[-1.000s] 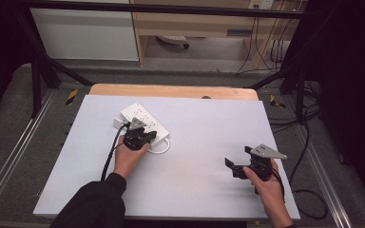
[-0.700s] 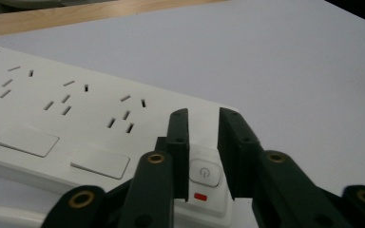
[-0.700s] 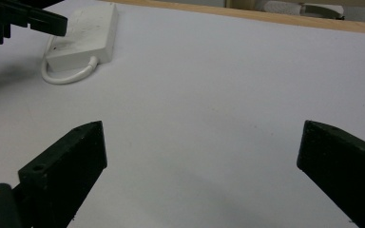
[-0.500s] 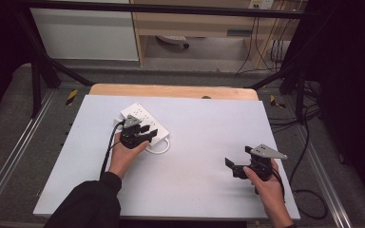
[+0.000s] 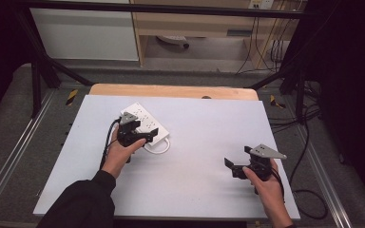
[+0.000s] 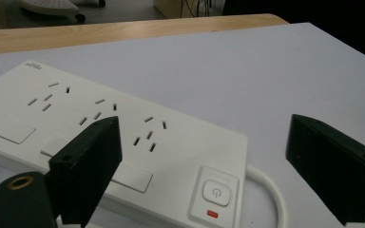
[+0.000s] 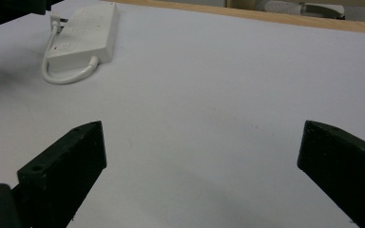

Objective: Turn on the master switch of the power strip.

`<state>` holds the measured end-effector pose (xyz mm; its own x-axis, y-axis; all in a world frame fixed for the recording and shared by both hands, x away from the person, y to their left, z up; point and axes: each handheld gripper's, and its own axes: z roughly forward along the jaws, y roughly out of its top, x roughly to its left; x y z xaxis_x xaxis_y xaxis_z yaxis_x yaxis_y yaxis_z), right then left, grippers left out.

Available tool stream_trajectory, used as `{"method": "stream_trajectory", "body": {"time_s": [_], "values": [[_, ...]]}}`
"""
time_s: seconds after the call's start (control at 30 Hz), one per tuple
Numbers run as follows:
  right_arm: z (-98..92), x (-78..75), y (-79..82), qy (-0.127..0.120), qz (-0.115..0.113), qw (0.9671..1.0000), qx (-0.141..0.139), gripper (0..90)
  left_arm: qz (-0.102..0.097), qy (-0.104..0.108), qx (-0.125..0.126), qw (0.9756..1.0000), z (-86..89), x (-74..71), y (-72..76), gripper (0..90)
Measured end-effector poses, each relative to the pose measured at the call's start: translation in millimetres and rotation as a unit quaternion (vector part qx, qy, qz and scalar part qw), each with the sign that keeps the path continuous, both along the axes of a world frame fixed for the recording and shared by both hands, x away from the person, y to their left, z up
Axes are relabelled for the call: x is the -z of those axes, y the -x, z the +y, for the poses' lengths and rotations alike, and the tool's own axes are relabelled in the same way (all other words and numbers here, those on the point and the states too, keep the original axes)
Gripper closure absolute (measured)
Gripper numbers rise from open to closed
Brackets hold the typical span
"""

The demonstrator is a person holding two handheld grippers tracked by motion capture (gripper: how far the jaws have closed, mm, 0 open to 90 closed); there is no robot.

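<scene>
Now left hand-held gripper (image 5: 145, 134), jaws just spread apart, hovers over power strip (image 5: 142, 122) at counter's (image 5: 209, 190) ten o'clock, freeing it; right hand-held gripper (image 5: 235, 167) idles agape at four o'clock.

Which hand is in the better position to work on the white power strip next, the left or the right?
Probably the left. The left gripper hovers at the power strip, its jaws just opened and holding nothing. The right gripper is open, far away over the bare table.

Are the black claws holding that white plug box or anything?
No, nothing is held. The left gripper has just been opening over the power strip, pads off it. The right gripper is open above the table.
</scene>
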<state>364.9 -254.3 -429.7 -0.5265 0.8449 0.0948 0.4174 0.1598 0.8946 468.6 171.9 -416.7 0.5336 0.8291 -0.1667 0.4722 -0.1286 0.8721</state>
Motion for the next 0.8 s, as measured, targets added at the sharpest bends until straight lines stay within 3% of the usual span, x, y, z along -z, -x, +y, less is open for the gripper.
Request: {"method": "stream_trajectory", "body": {"time_s": [0.8], "values": [[0.1,0.5,-0.3,-0.002,-0.001,1.0,-0.002,2.3,-0.01,0.004,0.027,0.9996,17.0,-21.2,12.6,7.3]]}}
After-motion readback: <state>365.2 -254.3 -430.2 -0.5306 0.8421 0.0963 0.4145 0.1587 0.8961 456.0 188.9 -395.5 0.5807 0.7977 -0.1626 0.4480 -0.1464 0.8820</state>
